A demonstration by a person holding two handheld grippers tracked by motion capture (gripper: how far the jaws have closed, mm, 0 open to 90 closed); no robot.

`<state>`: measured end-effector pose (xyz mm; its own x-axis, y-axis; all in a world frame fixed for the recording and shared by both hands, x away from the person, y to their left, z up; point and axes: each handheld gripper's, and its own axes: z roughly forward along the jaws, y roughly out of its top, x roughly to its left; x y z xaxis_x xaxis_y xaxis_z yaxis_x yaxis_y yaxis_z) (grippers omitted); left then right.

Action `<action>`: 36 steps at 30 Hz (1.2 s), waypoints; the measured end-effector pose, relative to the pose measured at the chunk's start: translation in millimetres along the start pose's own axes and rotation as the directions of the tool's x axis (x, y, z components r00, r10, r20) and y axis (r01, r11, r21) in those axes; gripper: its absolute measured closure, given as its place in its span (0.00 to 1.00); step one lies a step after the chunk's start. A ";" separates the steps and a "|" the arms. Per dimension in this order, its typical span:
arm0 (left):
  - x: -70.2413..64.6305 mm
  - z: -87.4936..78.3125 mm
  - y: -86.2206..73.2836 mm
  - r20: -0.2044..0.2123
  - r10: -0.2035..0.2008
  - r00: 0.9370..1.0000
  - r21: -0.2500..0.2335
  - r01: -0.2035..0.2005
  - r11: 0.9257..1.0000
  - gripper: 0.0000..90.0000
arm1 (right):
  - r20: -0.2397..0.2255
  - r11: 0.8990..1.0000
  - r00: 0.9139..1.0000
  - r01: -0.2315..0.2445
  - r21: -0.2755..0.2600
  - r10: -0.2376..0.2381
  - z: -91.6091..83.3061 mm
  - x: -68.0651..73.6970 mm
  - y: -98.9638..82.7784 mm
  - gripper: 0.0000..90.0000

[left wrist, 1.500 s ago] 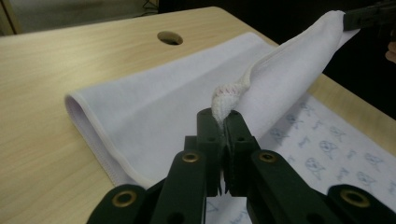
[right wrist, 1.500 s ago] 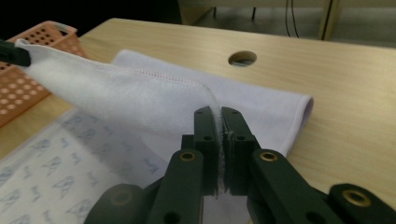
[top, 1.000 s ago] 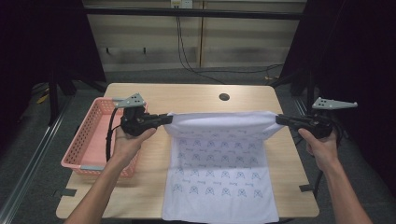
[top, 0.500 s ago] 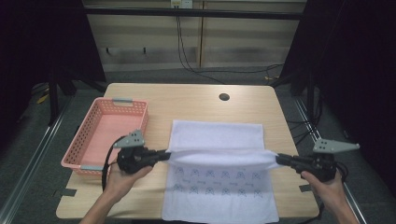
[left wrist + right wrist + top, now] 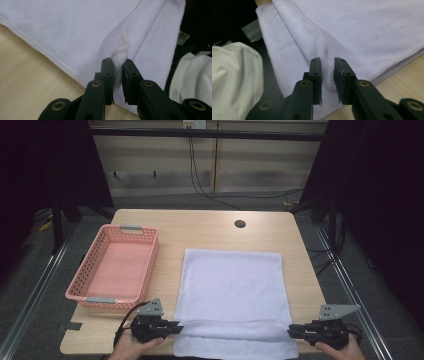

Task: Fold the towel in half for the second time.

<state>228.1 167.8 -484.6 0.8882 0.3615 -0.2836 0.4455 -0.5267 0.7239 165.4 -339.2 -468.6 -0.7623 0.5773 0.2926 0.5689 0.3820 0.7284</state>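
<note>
white towel (image 5: 232, 292) flat on table (image 5: 200, 227), left gripper (image 5: 117, 71) jaws just easing apart, towel corner pinched between, right gripper (image 5: 327, 72) jaws parting, slack hem between, pads loose

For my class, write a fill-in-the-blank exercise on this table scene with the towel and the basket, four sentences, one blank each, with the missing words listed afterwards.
1. The towel lying on the table is ____ in colour.
2. The basket beside the towel is ____ in colour.
3. Seen from above, the basket stands to the ____ of the towel.
4. The left tongs and the right tongs are both at the towel's ____ edge, the one closest to the person.

Missing words: white; pink; left; near
</note>
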 end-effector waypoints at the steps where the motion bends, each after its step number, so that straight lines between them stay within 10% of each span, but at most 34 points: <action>1: -3.4 -0.5 -1.1 0.002 0.007 1.000 -0.005 -0.007 1.000 0.87 | -0.010 1.000 1.000 -0.003 -0.004 0.003 -1.0 1.5 -1.8 0.82; 7: -13.6 -8.8 -10.8 0.053 0.016 0.998 0.032 -0.018 0.999 0.77 | -0.041 1.000 0.999 0.011 0.020 -0.011 -7.1 13.7 -8.4 0.78; 12: -19.0 -25.2 -7.0 0.134 0.023 0.991 -0.045 -0.017 0.999 0.68 | -0.014 1.000 1.000 0.009 -0.006 -0.009 -10.8 21.4 -5.2 0.76; 21: 26.4 9.8 24.7 -0.019 -0.118 0.993 -0.044 0.117 0.992 0.64 | 0.105 0.997 0.994 -0.014 -0.080 0.023 14.7 -7.1 31.0 0.72; 29: 53.5 44.8 58.4 -0.118 -0.048 0.992 -0.034 0.045 0.998 0.59 | 0.166 0.997 0.985 -0.047 -0.059 0.056 51.6 -44.1 57.4 0.67; 36: 81.1 59.0 75.8 -0.175 -0.111 0.978 -0.059 0.103 0.993 0.58 | 0.231 0.997 0.970 -0.078 -0.014 0.079 79.8 -76.1 75.3 0.62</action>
<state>340.6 111.8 -489.9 0.7996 0.5468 -0.2482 0.5269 -0.4407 0.7267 290.8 -296.7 -485.4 -0.6230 0.7567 0.1983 0.6222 0.3257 0.7118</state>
